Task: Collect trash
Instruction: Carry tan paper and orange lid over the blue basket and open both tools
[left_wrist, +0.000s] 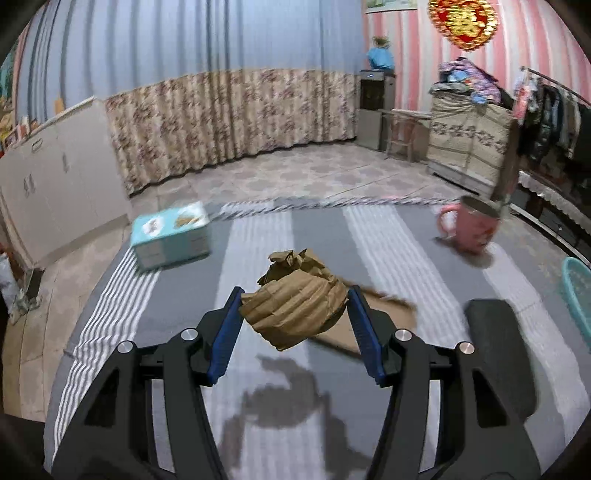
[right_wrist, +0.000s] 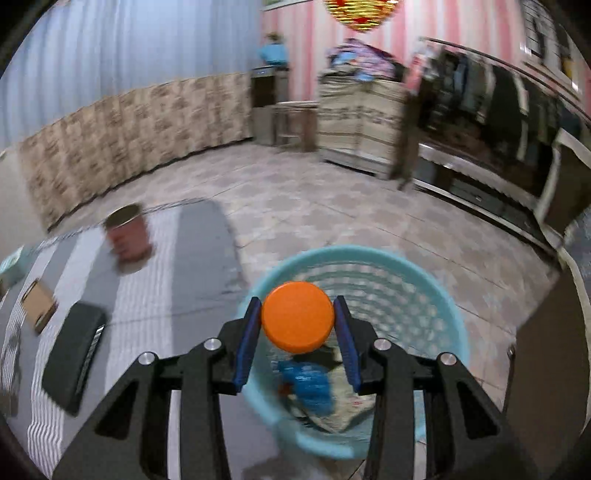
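Observation:
In the left wrist view my left gripper (left_wrist: 294, 308) is shut on a crumpled brown paper ball (left_wrist: 295, 312), lifted above the grey striped cloth (left_wrist: 258, 236); its shadow falls on the cloth below. In the right wrist view my right gripper (right_wrist: 297, 317) is shut on a round orange lid (right_wrist: 297, 316), held over the light blue plastic basket (right_wrist: 436, 295) on the floor. Blue wrapper trash (right_wrist: 308, 384) lies inside the basket. The basket's edge (left_wrist: 578, 291) also shows at the far right of the left wrist view.
A pink mug (left_wrist: 469, 227), a light blue box (left_wrist: 170, 234), a flat cardboard piece (left_wrist: 376, 321) and a black case (left_wrist: 496, 354) lie on the cloth. The mug (right_wrist: 127, 230), cardboard (right_wrist: 38, 304) and case (right_wrist: 75, 356) appear left of the basket. Cabinets, a clothes rack and curtains line the walls.

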